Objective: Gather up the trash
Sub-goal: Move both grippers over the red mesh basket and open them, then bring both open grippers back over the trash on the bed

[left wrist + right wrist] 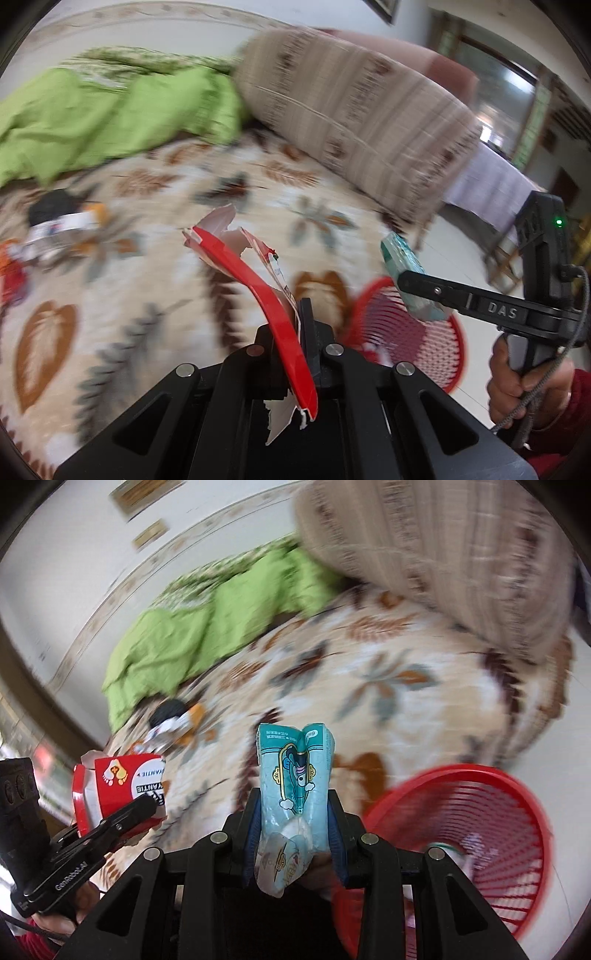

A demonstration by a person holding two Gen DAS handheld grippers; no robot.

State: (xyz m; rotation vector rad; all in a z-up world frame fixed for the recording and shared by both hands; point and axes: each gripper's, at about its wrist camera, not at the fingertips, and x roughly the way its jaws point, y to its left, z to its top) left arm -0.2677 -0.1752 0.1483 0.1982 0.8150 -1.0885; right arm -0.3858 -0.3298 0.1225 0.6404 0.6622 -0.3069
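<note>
**Both grippers loaded beside the red basket**

Clamping a torn red carton piece [255,280] at the bottom centre of the left wrist view, the left gripper [295,325] has its jaws pressed tight on the card, which curves up toward mid-frame. In the right wrist view the right gripper [295,812] is clenched on a crumpled light-blue wrapper [295,775] standing upright between its blue pads [338,834]. A hand [524,384] in a dark red sleeve grips the right tool's handle at the lower right of the left view. Just beyond, at lower right in both views, sits a red mesh basket [491,812] on pale floor. Farther back, more litter [62,229] lies on the leaf-patterned bedspread [166,280] at mid-left, blurred. A green blanket [110,110] fills the upper left and a striped bolster [351,118] the upper centre.
</note>
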